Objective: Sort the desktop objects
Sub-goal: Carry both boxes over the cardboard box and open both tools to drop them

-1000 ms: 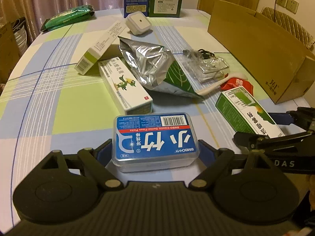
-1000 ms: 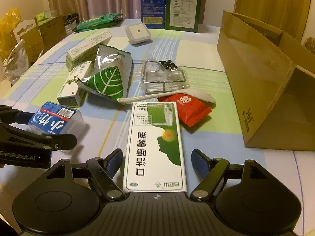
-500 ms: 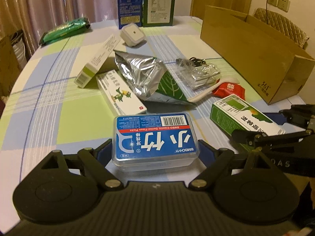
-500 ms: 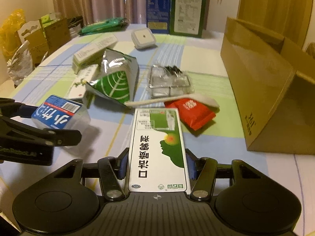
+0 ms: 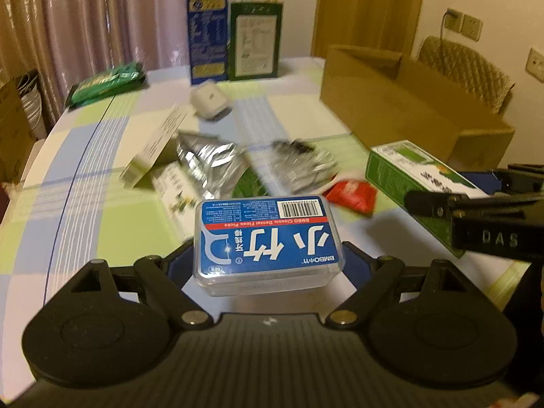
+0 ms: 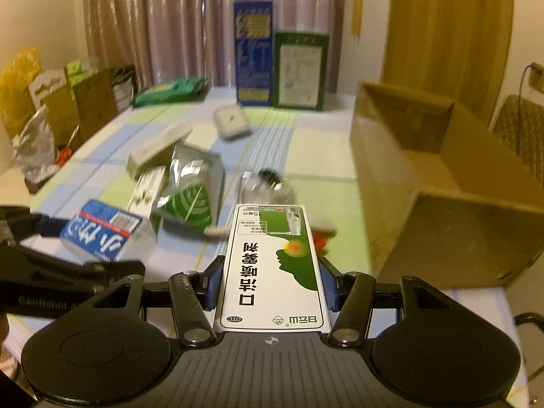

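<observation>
Above the cluttered checked worktop [image 5: 85, 204], the left tool [image 5: 268, 265] clamps a clear plastic floss-pick box with a blue label [image 5: 267, 243], rigid but likely slick; the right tool [image 6: 270, 280] grips a light, crushable green-and-white carton [image 6: 272, 265] by its long sides.
</observation>
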